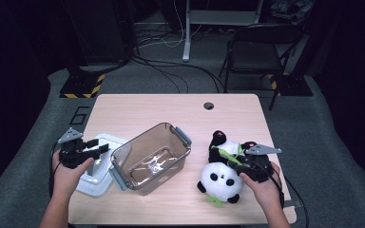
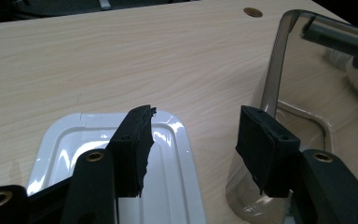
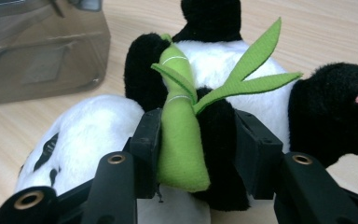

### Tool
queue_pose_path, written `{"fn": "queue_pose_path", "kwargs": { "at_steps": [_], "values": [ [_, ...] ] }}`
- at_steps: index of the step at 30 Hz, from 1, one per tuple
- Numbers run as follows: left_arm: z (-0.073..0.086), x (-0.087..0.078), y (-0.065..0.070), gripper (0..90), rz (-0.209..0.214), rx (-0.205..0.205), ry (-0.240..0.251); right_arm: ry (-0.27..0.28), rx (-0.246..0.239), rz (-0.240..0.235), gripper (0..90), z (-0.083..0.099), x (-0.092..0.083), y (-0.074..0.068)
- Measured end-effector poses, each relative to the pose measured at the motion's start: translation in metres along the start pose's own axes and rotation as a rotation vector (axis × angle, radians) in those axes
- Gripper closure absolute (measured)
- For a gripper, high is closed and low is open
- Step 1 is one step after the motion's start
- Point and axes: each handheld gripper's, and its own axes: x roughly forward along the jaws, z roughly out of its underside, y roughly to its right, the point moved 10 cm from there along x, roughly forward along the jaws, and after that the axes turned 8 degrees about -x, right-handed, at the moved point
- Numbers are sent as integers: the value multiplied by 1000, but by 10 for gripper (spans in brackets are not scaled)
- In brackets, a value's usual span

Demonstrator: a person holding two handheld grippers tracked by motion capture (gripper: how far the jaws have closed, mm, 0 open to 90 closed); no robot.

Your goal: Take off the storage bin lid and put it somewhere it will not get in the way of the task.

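A plush panda [image 1: 221, 183] lies on its side at the right of the table, its head toward the front edge. My right gripper [image 1: 235, 159] sits over its body. In the right gripper view its jaws [image 3: 198, 140] are closed around the panda's green bamboo stalk [image 3: 182, 140] and the black arm behind it, with the pads touching both. At the left, my left gripper [image 1: 97, 147] hovers open over a white lid [image 1: 97, 183], with nothing between its jaws [image 2: 193, 144]. A clear smoky plastic container [image 1: 180, 164] stands empty in the middle.
The white lid [image 2: 168, 186] lies flat against the container's left side. The container's wall [image 2: 272, 70] rises just right of my left jaws and shows again far left [image 3: 42, 51]. Bare wooden table [image 1: 147, 114] lies behind, with a cable hole [image 1: 208, 105]. A folding chair [image 1: 261, 42] stands beyond.
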Motion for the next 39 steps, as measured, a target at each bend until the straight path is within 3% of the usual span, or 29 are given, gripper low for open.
{"fn": "queue_pose_path", "kwargs": {
  "at_steps": [3,8,11,15,18,21,26,39],
  "values": [
    [-4,-2,4,451,4,6,13,8,-18,-12,513,2,-3,-4],
    [-7,-2,19,454,58,18,14,31,1,-31,466,1,-2,1],
    [-8,1,26,467,85,19,14,40,-14,-37,445,-2,0,4],
    [-2,7,37,500,134,32,-20,47,-40,-46,432,-5,1,4],
    [6,14,45,569,157,68,-68,41,-48,-54,425,-5,3,3],
    [8,17,47,600,144,75,-69,49,-51,-61,423,-5,3,3],
    [16,22,48,653,162,62,-102,57,-58,-66,411,-6,2,4],
    [19,29,59,651,185,83,-113,68,-92,-104,390,-14,8,2]
  ]
}}
